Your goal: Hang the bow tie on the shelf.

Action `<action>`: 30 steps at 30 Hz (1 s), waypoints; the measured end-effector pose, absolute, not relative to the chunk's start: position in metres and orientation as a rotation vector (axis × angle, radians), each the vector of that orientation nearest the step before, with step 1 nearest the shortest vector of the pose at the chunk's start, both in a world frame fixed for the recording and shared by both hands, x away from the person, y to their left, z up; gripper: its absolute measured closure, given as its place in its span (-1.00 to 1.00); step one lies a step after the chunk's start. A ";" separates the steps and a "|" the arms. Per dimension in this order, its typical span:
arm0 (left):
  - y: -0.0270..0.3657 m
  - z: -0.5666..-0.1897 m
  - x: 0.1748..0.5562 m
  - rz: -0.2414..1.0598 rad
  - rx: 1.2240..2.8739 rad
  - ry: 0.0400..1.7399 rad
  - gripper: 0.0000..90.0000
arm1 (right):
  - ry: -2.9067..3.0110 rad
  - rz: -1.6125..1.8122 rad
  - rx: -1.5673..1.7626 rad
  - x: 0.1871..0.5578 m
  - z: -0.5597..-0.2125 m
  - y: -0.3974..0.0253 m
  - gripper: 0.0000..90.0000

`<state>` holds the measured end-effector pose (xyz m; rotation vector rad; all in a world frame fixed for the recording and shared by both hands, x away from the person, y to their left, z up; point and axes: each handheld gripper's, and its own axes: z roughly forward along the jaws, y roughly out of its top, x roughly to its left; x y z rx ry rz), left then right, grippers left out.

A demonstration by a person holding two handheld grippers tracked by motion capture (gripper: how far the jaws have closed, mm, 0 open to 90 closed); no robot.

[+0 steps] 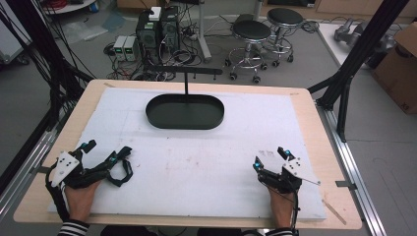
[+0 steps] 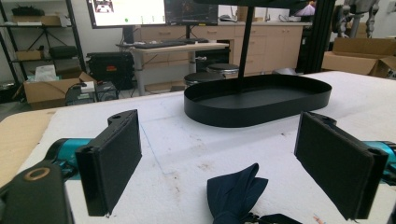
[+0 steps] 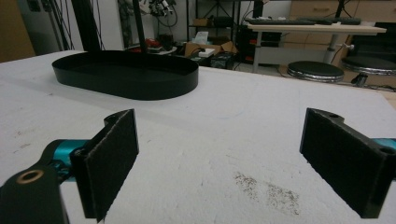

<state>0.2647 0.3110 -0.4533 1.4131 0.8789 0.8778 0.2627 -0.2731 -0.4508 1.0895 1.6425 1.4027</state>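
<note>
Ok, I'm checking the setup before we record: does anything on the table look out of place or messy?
Mostly tidy. The white mat carries faint brownish stains, clearest as a dark speckled patch in the right gripper view. A crumpled dark blue cloth lies loose between the left gripper's open jaws. The black oval tray sits level.

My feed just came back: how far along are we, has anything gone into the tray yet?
Nothing looks done: the black oval tray is empty. Nothing is in hand: the left gripper and right gripper rest open near the table's front edge. A dark folded cloth lies between the left jaws, ungripped. Whatever the job is, it is all still left.
</note>
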 end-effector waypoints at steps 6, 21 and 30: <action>0.312 -0.453 0.266 0.860 1.420 0.883 -0.67 | 1.636 1.407 1.093 0.262 -0.451 -0.273 -0.76; 0.320 -0.445 0.268 0.840 1.428 0.937 -0.67 | 1.621 1.422 1.083 0.261 -0.451 -0.274 -0.76; 0.326 -0.414 0.264 0.818 1.526 0.927 -0.67 | 1.618 1.427 1.087 0.261 -0.451 -0.275 -0.76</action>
